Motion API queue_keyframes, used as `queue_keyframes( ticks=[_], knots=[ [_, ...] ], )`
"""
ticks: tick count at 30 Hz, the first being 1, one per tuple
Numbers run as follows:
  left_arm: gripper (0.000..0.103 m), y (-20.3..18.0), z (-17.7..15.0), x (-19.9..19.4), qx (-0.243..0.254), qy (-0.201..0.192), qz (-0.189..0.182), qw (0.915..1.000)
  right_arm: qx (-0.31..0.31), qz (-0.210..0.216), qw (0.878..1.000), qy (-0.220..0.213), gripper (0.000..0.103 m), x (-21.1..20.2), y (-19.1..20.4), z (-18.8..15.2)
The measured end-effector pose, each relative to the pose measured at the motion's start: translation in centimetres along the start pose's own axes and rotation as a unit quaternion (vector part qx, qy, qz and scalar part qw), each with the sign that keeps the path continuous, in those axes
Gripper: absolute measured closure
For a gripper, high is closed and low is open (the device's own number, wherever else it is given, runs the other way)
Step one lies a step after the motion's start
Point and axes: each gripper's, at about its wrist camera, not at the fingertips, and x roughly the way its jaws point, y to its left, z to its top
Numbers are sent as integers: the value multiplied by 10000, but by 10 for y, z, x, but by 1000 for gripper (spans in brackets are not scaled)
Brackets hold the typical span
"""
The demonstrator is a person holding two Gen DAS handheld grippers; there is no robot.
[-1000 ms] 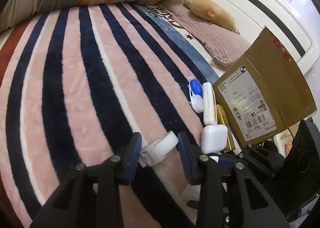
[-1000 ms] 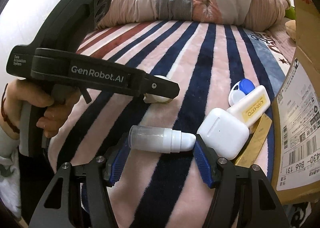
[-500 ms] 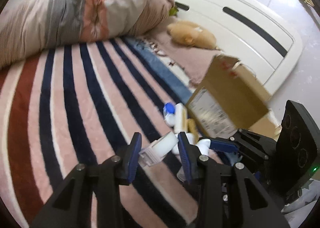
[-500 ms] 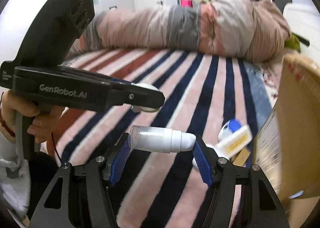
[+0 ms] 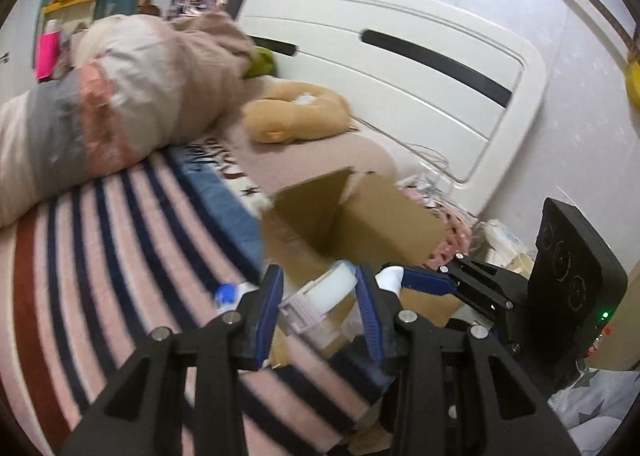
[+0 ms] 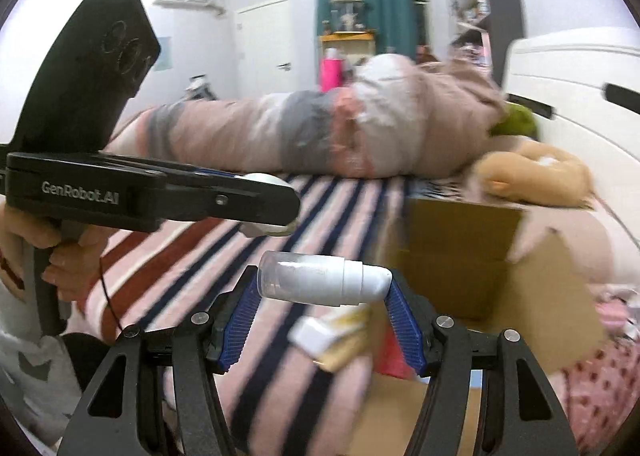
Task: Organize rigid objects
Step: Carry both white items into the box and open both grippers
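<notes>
While both claws grip containers, the cardboard box (image 6: 460, 256) gapes just beyond.

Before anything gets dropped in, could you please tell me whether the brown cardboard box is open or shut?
Open: the brown cardboard box has a flap raised and its dark interior shows.

Both grippers are matte black – the left gripper (image 5: 318, 306) and the right gripper (image 6: 324, 322) have angular fingers lined with ribbed blue pads (image 6: 405, 330), with silver screws at the joints. The left one's side reads "GenRobot.AI" in pale letters, and its flat back plate carries three round recesses. A bare hand (image 6: 60, 252) with a thin red wrist band grips its handle – a green light glows on the right unit
</notes>
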Motion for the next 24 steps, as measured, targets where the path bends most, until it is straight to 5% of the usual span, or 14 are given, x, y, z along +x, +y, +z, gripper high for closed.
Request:
queue_keyframes(
  ticks=[8, 16, 20, 24],
  knots=[
    [69, -51, 33, 75, 371, 470, -79, 9982, 231, -510, 9974, 452, 44, 4, -89, -4],
    [68, -39, 45, 113, 275, 781, 337, 9960, -186, -619, 9919, 1094, 38, 58, -123, 9],
    [47, -30, 48, 116, 247, 718, 357, 9965, -208, -618, 9924, 1042, 30, 60, -124, 4],
    [46, -25, 49, 110, 285, 685, 415, 9964, -200, -539, 9938, 948, 30, 56, -125, 3]
  ],
)
